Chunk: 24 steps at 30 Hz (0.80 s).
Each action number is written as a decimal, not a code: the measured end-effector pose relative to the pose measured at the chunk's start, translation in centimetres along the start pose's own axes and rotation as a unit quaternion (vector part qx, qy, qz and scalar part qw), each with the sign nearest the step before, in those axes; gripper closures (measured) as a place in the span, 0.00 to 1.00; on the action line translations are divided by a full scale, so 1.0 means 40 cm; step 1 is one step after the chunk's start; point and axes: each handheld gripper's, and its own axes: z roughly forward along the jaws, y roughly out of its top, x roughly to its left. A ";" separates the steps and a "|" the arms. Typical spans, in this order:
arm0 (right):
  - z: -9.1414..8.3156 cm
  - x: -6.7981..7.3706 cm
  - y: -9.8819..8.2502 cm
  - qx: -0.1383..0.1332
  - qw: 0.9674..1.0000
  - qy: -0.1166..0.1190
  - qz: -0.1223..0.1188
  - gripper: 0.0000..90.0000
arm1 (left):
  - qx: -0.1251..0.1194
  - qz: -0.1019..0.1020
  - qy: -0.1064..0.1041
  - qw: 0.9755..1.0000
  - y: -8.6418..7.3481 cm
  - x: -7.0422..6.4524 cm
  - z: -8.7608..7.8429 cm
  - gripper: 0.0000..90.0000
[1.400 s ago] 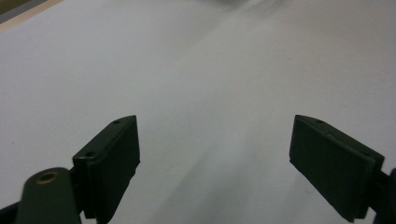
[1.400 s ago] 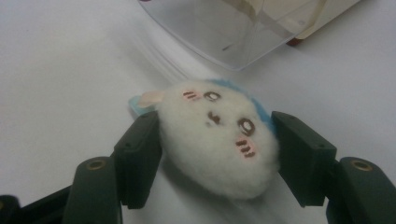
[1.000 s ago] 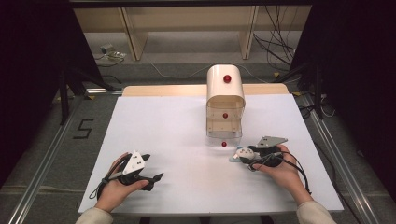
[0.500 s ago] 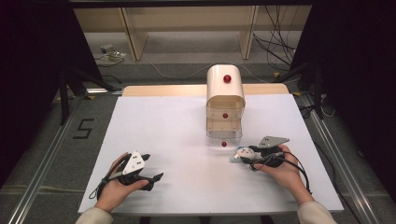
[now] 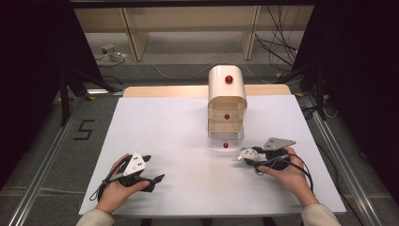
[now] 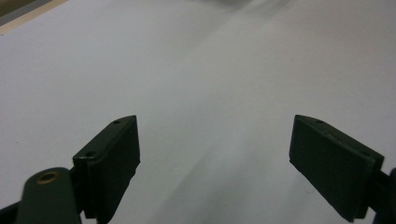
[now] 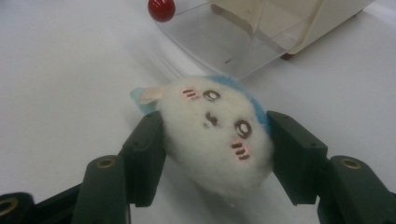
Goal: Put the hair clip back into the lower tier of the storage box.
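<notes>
The right gripper is pinching a white plush toy between its jaws, resting low over the table at 5 o'clock. The left gripper is sitting spread and empty at 7 o'clock. A clear drawer is lying just beyond the toy, toward 12 o'clock.

Left hand-held gripper rests with jaws spread wide; right hand-held gripper is clamped shut

white table, floor cables
</notes>
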 end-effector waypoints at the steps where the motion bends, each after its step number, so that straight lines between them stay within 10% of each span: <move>1: -0.003 0.001 0.001 -0.001 1.000 0.000 0.001 0.46 | 0.001 0.002 0.000 1.000 0.000 0.000 0.000 0.18; 24: -0.048 0.010 0.024 -0.025 1.000 -0.007 -0.003 0.46 | 0.000 0.002 -0.001 1.000 0.002 0.000 0.002 0.18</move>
